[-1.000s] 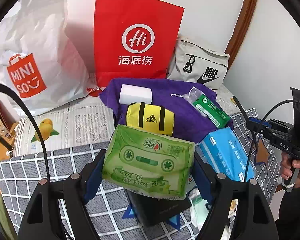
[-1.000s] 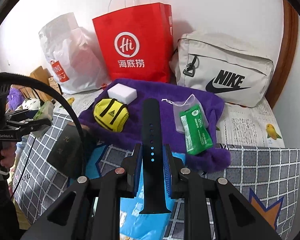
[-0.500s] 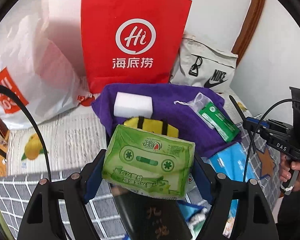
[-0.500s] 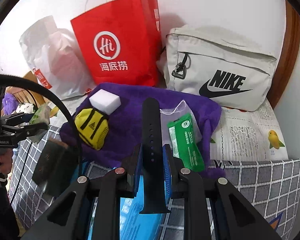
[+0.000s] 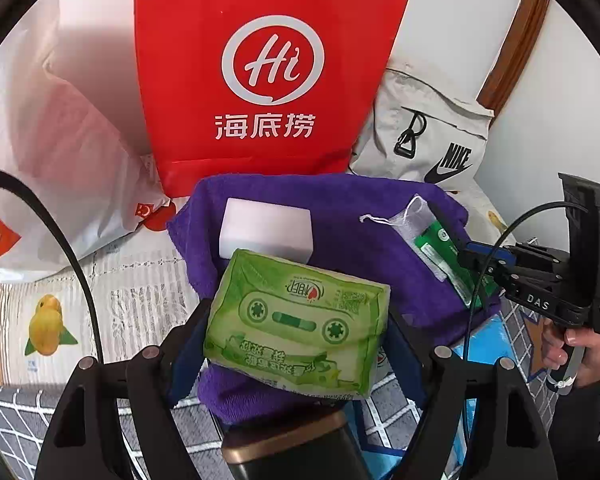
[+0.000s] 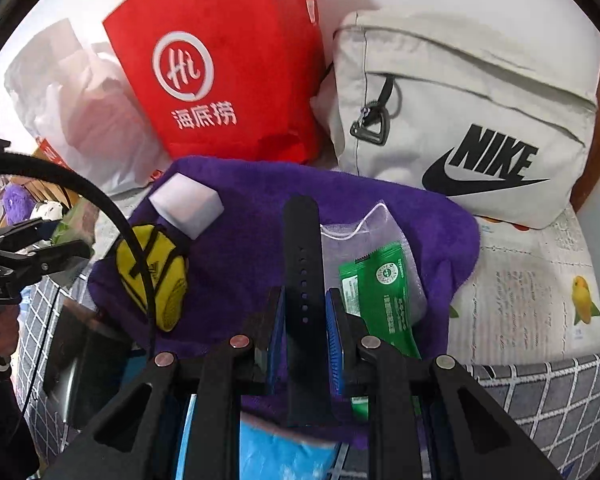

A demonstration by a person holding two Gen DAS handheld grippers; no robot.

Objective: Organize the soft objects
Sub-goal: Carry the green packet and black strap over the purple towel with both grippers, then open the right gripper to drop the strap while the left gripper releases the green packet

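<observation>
Leftmost, a white shopping bag (image 5: 60,152) leaned beside the red paper bag (image 5: 260,72). Your left gripper (image 5: 296,320) had its fingers clamped on the green tissue pack (image 5: 300,316), holding it raised over the near edge of the purple towel (image 5: 340,216), just in front of the white sponge block (image 5: 266,232). On that towel lay a yellow pouch (image 6: 152,276), then a mesh drawstring bag (image 6: 372,240) with a green sachet (image 6: 380,300) on it. Your right gripper (image 6: 304,316) pinched a black watch strap (image 6: 302,280) upright between its blue pads (image 6: 334,320), above the towel's middle. Farthest right, a grey Nike bag (image 6: 460,120) rested against the wall.
</observation>
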